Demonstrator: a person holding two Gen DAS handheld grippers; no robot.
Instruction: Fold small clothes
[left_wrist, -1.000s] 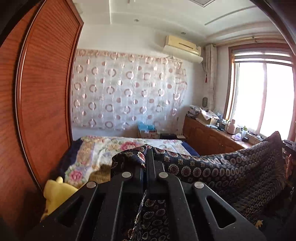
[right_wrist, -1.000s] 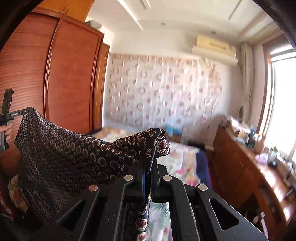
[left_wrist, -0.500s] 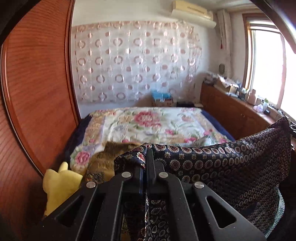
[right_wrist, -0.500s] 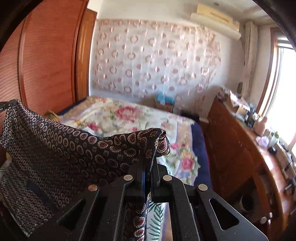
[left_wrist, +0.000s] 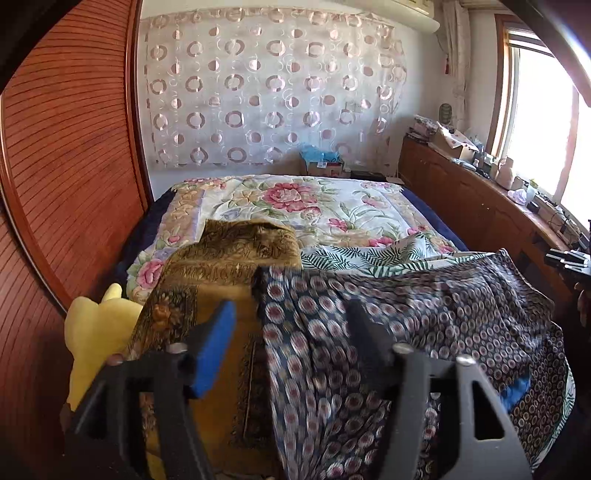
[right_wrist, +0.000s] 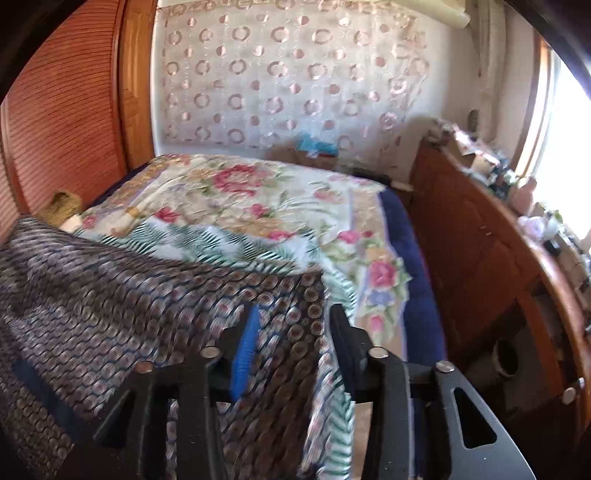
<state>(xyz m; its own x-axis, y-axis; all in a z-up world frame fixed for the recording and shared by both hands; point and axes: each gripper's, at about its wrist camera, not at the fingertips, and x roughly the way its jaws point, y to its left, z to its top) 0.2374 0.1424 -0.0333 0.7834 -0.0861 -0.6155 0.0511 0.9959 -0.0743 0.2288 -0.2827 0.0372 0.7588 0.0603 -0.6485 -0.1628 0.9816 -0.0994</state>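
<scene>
In the lower middle of the left wrist view the left gripper stands open; its jaws have just been opening, and the dark patterned cloth lies between and below the fingers, not pressed by the blue pad. In the lower middle of the right wrist view the right gripper is open too, its jaws also just opening, with a corner of the same cloth between the fingers and free of them. The cloth is navy with small round medallions in red and cream, thin and wrinkled, and a plain blue patch shows near its lower edge. It is spread over the near part of the bed, and its long axis runs across the frame, from the left gripper at lower centre to the right edge of the left wrist view. It lies partly over a white cloth with green fern leaves and beside a brown-gold patterned cloth at the lower left. A yellow plush toy sits at the left edge, by the wooden wardrobe. The near edge of the navy cloth is cut off by the gripper bodies and the frame bottom, so its full shape I cannot tell. The cloth is blurred in both views, more in the right one.
</scene>
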